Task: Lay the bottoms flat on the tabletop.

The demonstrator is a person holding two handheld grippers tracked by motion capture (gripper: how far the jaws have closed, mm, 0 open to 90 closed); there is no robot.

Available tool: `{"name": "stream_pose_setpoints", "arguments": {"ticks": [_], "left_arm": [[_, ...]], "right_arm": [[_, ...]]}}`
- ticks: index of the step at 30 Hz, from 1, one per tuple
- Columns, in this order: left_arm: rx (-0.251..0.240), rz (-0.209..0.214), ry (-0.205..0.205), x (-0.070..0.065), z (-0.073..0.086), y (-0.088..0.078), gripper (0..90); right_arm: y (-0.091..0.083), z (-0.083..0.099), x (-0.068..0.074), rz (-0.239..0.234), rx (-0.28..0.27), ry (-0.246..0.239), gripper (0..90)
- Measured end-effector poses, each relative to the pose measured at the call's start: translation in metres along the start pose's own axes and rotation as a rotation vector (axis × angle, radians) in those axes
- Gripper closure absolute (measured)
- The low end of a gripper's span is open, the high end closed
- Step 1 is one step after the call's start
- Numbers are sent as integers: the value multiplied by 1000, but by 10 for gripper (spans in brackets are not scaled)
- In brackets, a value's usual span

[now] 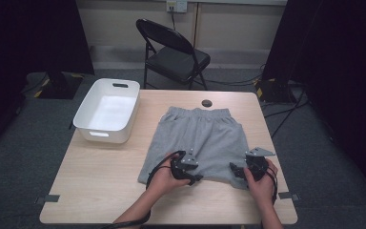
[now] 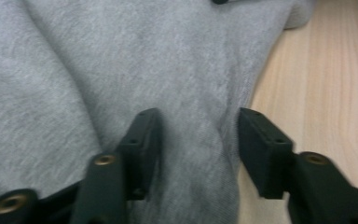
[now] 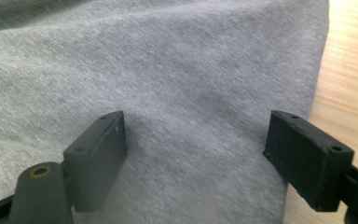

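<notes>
- Shorts (image 1: 201,138) of grey jersey lie flat on the pale wooden table (image 1: 100,181), waistband toward the far edge and the two leg hems toward the person, so the long axis runs straight away from them.
- Left gripper (image 1: 196,177) sits at the near hem, close to the middle of the garment; in the left gripper view its jaws stand partly apart with a ridge of cloth between them, not pinched, and the fabric's edge and bare wood lie just to one side.
- Right gripper (image 1: 234,170) rests at the near right corner of the hem; in the right gripper view its jaws gape wide over flat cloth, gripping nothing, with the edge of the cloth close by one jaw.
- Both hands are equally near the hem, so whichever move comes, I'd guess it starts from this near edge and goes away toward the waistband.
- Fabric looks soft, fleecy and limp, with shallow creases; the waistband is gathered elastic.
- White plastic bin (image 1: 107,110), rounded and smooth, stands at the table's far left, well apart from the shorts; a small dark disc (image 1: 207,103) lies just beyond the waistband.
</notes>
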State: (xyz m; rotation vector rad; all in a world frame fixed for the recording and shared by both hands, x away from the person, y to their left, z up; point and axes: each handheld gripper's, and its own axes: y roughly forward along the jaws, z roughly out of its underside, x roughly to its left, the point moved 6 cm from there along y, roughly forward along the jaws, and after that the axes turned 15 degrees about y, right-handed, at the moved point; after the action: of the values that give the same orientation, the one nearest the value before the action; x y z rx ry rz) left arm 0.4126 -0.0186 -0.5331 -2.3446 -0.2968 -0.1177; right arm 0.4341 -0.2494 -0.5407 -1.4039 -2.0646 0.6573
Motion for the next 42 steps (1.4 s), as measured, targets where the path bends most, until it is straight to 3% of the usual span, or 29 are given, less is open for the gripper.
{"name": "stream_pose_setpoints", "arguments": {"ticks": [2,4,7,9,12,15,16,20,24,31,34,40,42], "left_arm": [[18,-10,24,1,0,0,612],[35,-30,23,4,-1,0,717],[67,-19,-32,8,-3,-1,827],[62,15,-65,10,-7,-3,834],[-3,58,-136,18,-16,-11,834],[-49,63,-203,31,-21,-16,831],[-53,45,-217,35,-21,-16,830],[-32,9,-245,44,-13,-8,824],[-2,-8,-255,43,0,4,792],[-19,-31,-269,40,3,5,763],[-13,-37,-264,39,3,6,763],[-7,-47,-264,38,2,6,751],[-4,-51,-261,37,2,6,748]], "right_arm": [[0,0,0,0,0,0,197],[0,0,0,-1,0,0,197],[0,0,0,0,0,-1,197],[0,0,0,0,0,-1,197],[0,0,0,-1,0,0,197],[0,0,0,-1,0,0,197],[0,0,0,-1,0,0,197],[0,0,0,-1,0,0,197],[0,0,0,-2,0,0,197],[-4,0,0,-14,-4,15,236],[-12,-7,7,-78,-27,21,257],[-20,-12,49,-236,-3,-106,416],[-19,-11,62,-280,11,-127,461]]}}
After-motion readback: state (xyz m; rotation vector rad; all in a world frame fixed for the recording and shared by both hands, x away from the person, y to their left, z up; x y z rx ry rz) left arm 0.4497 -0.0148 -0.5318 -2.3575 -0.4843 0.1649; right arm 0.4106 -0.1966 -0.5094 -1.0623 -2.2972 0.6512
